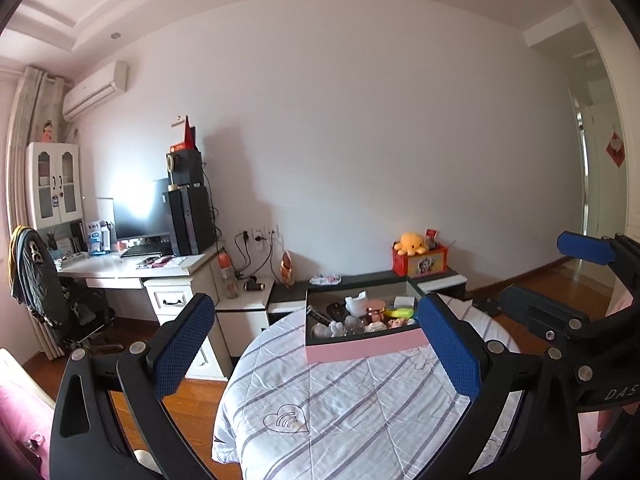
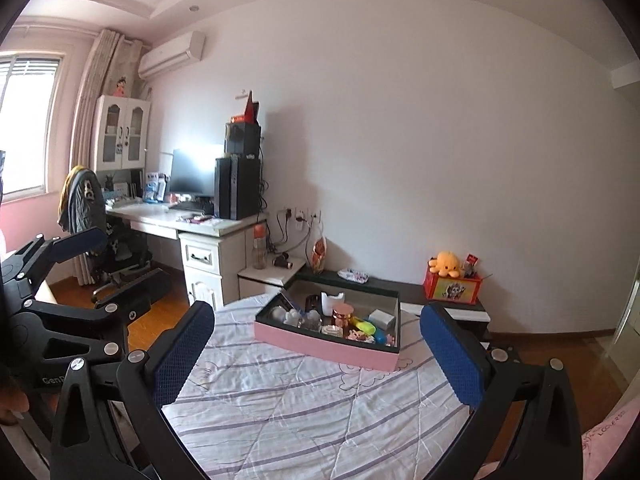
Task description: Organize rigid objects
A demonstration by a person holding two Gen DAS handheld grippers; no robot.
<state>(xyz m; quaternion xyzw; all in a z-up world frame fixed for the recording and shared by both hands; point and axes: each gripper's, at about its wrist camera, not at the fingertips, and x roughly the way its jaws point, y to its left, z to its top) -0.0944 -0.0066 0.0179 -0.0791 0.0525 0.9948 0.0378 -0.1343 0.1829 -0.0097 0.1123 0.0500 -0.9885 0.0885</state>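
Both my wrist cameras looked forward along my jaws, low over the bed (image 1: 328, 400), toward the far wall. The left view sat nearer the pink box (image 1: 362, 350), facing it squarely; the right saw it obliquely. Both shared box, desk (image 2: 200, 224) and wall.

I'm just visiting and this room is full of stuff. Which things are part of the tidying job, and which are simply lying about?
Part of the job:
- pink box on the bed
- small items inside it, such as the copper jar and white cup
- left claw and right claw, both open

Just lying about:
- yellow plush octopus on its red box
- desk with monitor
- chair
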